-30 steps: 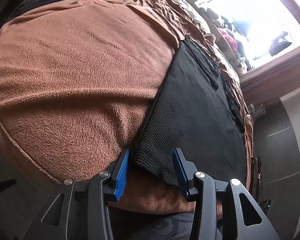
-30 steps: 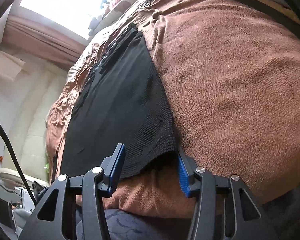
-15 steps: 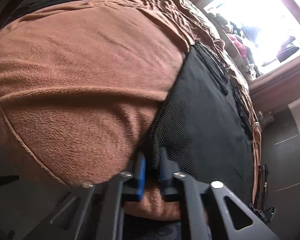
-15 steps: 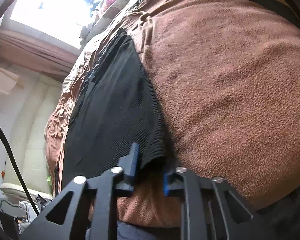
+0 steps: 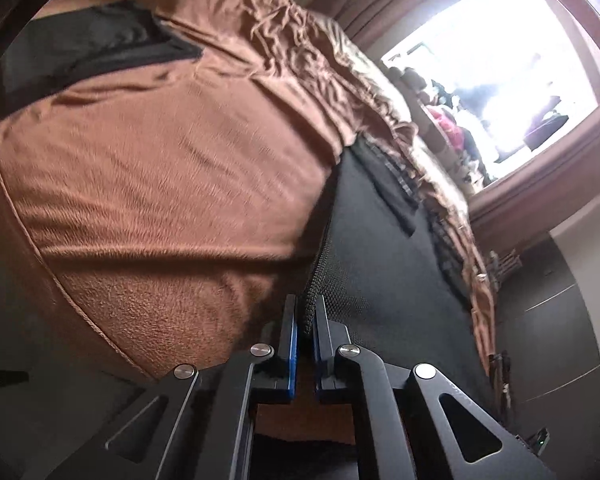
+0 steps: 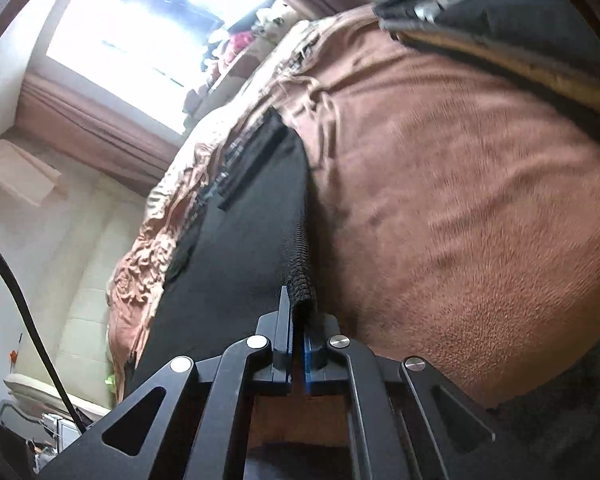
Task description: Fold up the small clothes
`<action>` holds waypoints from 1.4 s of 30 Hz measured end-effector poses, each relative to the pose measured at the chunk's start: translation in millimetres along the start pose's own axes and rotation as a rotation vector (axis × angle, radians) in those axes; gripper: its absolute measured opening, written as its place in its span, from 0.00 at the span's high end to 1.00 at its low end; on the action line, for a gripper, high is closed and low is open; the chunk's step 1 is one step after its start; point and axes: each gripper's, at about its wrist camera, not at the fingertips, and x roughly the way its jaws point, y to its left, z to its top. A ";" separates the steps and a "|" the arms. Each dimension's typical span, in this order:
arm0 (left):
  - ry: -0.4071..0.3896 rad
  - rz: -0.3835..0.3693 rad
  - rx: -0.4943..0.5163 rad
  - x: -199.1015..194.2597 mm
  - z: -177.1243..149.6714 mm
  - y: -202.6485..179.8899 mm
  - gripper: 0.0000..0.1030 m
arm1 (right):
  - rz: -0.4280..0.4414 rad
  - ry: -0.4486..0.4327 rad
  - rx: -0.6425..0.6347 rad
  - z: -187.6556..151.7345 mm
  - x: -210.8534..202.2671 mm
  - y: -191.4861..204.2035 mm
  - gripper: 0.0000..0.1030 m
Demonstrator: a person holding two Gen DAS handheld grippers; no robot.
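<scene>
Black garment (image 5: 384, 276) spread on brown blanket (image 5: 160, 184) on bed. Left gripper (image 5: 305, 332) jaws nearly closed, pinching near corner; right gripper (image 6: 297, 328) likewise on opposite corner. Fold apparently not yet made; lift-over remains.

Black knit garment (image 5: 380, 272), brown fleece blanket (image 5: 160, 200), blue-padded fingers (image 5: 291, 344).

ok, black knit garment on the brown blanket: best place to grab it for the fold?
Its two near hem corners, from the bed's near edge. The black garment lies flat, lengthwise away, so the corners are free. Left gripper and right gripper are each shut on one.
</scene>
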 end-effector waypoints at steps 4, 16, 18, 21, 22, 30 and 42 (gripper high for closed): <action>-0.035 -0.034 0.012 -20.8 1.7 -10.2 0.95 | 0.028 -0.035 -0.010 -2.6 -24.9 7.6 1.00; -0.121 -0.124 0.019 -92.9 -7.8 -21.5 0.95 | 0.105 -0.113 -0.020 -28.1 -96.6 19.7 1.00; -0.137 -0.141 0.018 -107.4 -11.5 -22.5 0.95 | 0.115 -0.126 -0.028 -32.5 -108.3 21.4 1.00; -0.158 -0.161 0.024 -126.9 -16.4 -25.4 0.95 | 0.136 -0.145 -0.040 -39.3 -122.7 24.2 1.00; -0.166 -0.166 0.028 -133.5 -18.5 -26.9 0.95 | 0.142 -0.149 -0.045 -41.2 -127.9 25.2 1.00; -0.228 -0.211 0.057 -182.5 -35.1 -34.8 0.95 | 0.176 -0.176 -0.070 -53.3 -165.8 23.3 1.00; -0.287 -0.253 0.072 -232.3 -60.1 -32.2 0.95 | 0.206 -0.211 -0.087 -70.4 -195.3 17.0 1.00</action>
